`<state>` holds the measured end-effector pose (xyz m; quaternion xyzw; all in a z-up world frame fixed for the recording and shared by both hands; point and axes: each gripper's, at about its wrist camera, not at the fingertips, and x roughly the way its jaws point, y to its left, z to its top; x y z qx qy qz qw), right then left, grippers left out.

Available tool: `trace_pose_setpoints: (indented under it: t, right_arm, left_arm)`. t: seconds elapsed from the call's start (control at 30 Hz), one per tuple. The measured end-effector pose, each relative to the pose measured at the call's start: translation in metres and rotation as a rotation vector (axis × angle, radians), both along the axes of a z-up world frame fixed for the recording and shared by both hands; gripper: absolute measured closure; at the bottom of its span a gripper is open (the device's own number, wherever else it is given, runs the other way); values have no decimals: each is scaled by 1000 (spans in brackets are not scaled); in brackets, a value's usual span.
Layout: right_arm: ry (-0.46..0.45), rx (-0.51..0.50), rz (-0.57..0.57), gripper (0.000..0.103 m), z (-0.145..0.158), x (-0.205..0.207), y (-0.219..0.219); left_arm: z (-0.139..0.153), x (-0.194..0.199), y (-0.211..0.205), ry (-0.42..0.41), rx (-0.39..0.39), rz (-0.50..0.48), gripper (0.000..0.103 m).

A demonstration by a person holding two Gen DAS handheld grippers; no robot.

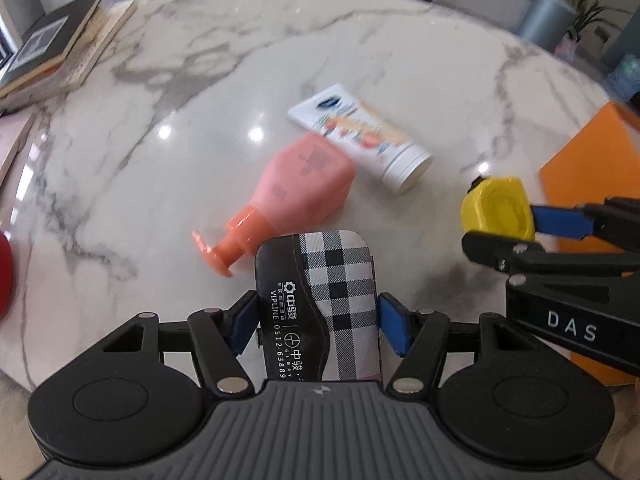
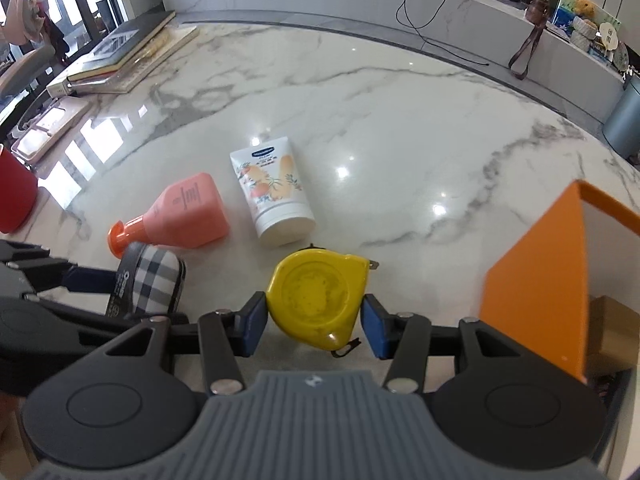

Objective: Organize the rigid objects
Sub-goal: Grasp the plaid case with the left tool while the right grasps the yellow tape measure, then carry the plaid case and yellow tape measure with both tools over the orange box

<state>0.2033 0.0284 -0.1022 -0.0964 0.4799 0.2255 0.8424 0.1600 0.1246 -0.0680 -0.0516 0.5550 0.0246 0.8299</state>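
Note:
My left gripper (image 1: 318,324) is shut on a plaid black-and-white case (image 1: 320,300), held above the marble table; the case also shows in the right wrist view (image 2: 150,280). My right gripper (image 2: 314,320) is shut on a yellow tape measure (image 2: 316,296), which also shows in the left wrist view (image 1: 498,208). A pink pump bottle (image 1: 304,184) (image 2: 184,214) lies on its side just beyond the case. A white cream tube (image 1: 360,134) (image 2: 274,196) lies next to it.
An open orange box (image 2: 536,280) (image 1: 592,184) stands at the right. A red object (image 2: 14,196) sits at the left edge. Stacked books (image 2: 120,54) (image 1: 52,52) lie at the far left. The marble table (image 2: 400,140) stretches beyond.

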Motion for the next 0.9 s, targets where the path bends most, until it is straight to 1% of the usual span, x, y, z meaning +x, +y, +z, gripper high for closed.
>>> trace_pose_setpoints:
  t: [0.17,0.27,0.37,0.57,0.67,0.9]
  right_arm:
    - [-15,26,-25,52,10,-8,-16]
    - [-57,29,-19,52,19,-16,-23]
    - [-84,33,-10,52,29,-20,-27]
    - [-146,52,-22,52,58,-26,-40]
    - [-173,55,-32,52,72,-28,-49]
    - [-227,66,-83,52,104,-35,-89]
  left_arm:
    - [12,-8,-4,-74,-2,-1,30]
    - [21,-14,-6,-126,-19,8,30]
    - [32,-19,-12,-162,-25,-10,30]
    - [63,-27,-28,-238,-39,-40,30]
    - [80,-28,-39,-276,-32,-57,30]
    - [109,-28,-63,-340,-50,-82,30]
